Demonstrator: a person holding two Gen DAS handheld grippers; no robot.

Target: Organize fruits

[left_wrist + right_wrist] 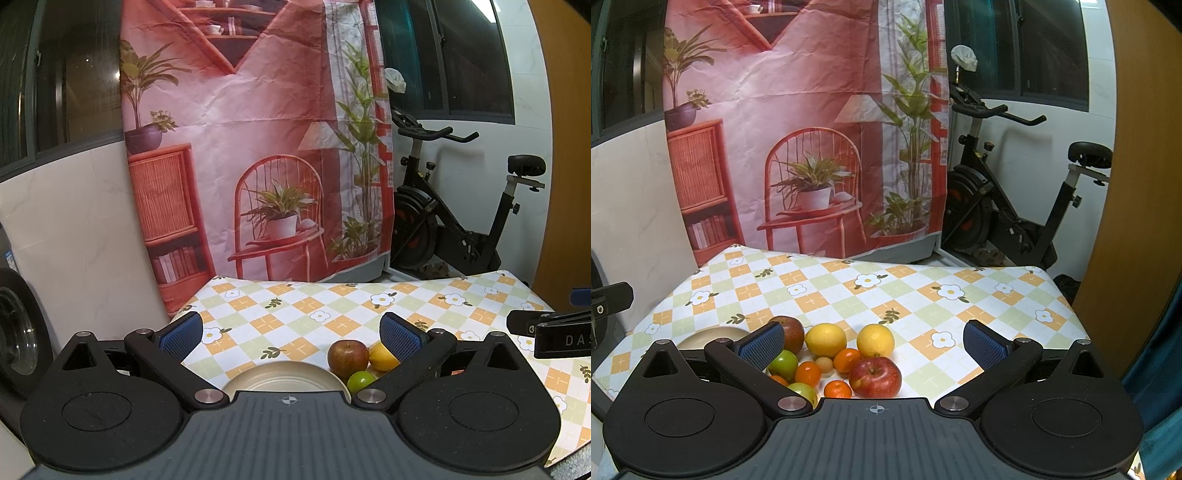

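The surface (923,295) wears a checked cloth with little white flowers, and a big pink picture cloth (798,110) hangs behind it. A black exercise bike (1015,206) stands at the back right.

The left gripper (291,334) is spread wide and holds nothing. The right gripper (873,341) is spread wide too, with nothing between its blue pads.

A cream plate (288,376) sits near the front left of the surface. The left view shows its round rim well — the right view shows only a small edge of it (709,336).

The fruit lies in a bunch just right of the plate. The left view shows only three pieces: a dark red apple (348,354), a yellow fruit (382,356) and a green fruit (361,381). The right view shows many more — a big red apple (874,376) at the front, two yellow fruits (826,339) (875,339) behind it, the dark red apple (792,332) partly hidden by a gripper finger, two green fruits (783,363) (803,391), some small orange fruits (846,360) (808,373) (837,389), and one tiny pale round fruit (824,363) in the middle.
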